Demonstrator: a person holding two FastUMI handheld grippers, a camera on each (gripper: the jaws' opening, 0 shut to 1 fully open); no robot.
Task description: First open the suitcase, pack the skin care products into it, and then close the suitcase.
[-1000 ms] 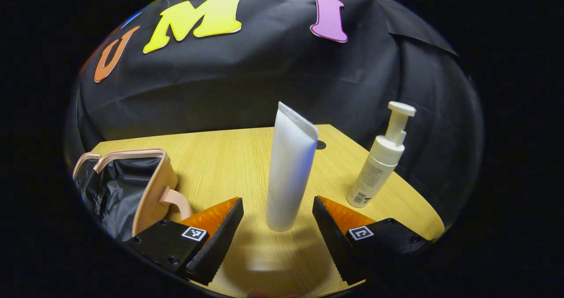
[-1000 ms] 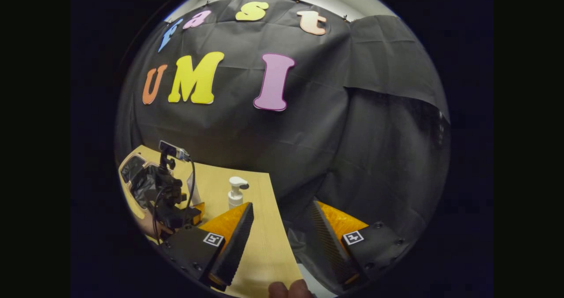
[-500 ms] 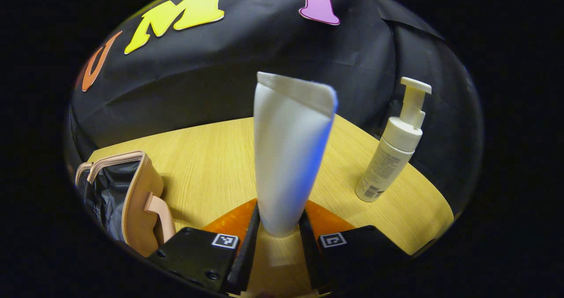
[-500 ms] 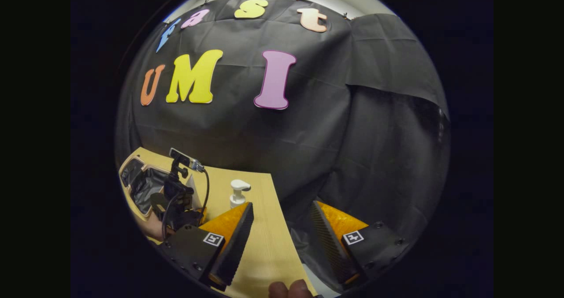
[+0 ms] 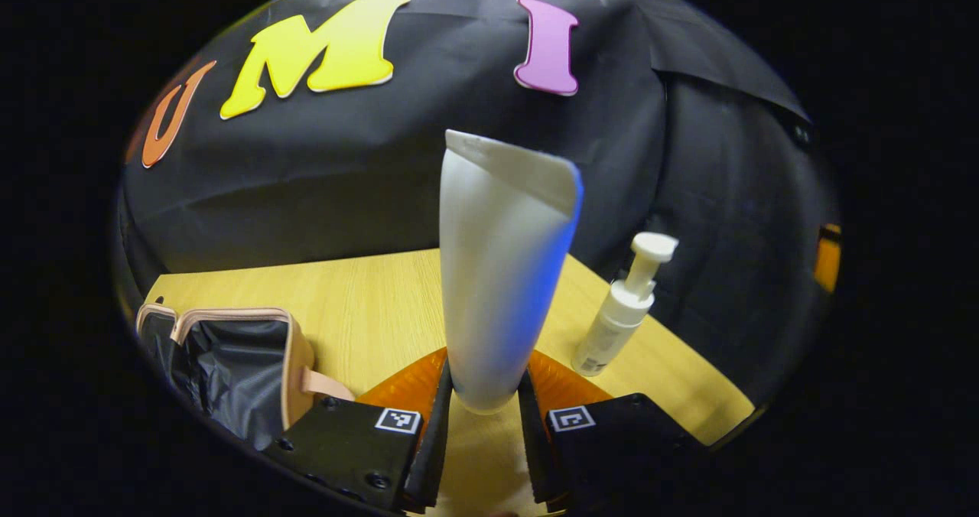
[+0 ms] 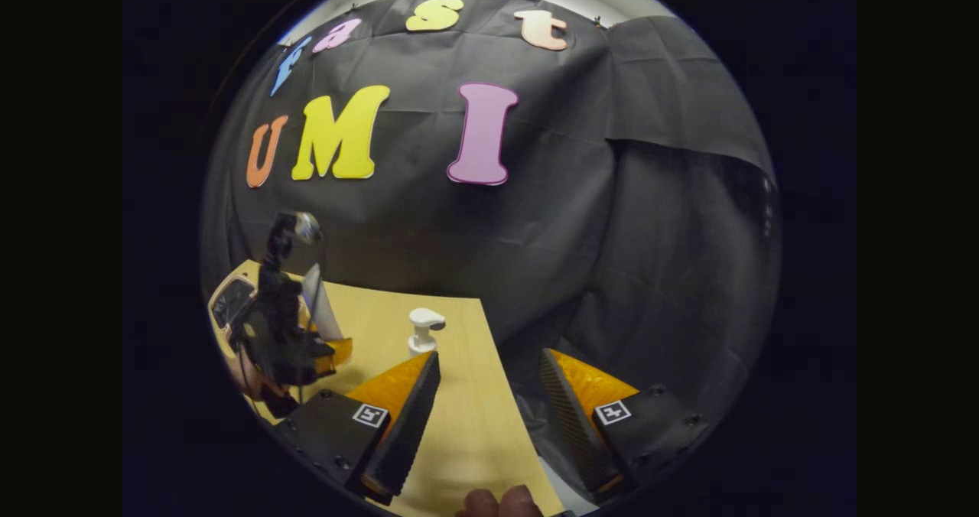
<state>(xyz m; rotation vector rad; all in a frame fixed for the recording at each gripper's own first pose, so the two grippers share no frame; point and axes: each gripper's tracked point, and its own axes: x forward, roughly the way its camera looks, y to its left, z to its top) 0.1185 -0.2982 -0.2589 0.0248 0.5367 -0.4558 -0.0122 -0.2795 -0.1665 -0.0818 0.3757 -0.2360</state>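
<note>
Lifted since half a second ago: white tube [image 5: 501, 272] now rides clear of the bench [image 5: 367, 303], upright between left gripper [image 5: 483, 433] jaws, pinched near its base. Low grip could let it tip or slip en route to the open suitcase [image 5: 229, 364] left of them. Pump bottle [image 5: 621, 310] stands right of the jaws. Right gripper [image 6: 489, 417] jaws wide, empty.

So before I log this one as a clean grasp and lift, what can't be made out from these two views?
- White tube, left gripper view: its lower end sits between the left gripper fingers, so table contact is unclear.
- Suitcase, same view: cut off by the edge, contents hidden.
- Pump bottle, right gripper view: too small for detail.
- Tube in the right gripper view: partly behind the left gripper.
</note>
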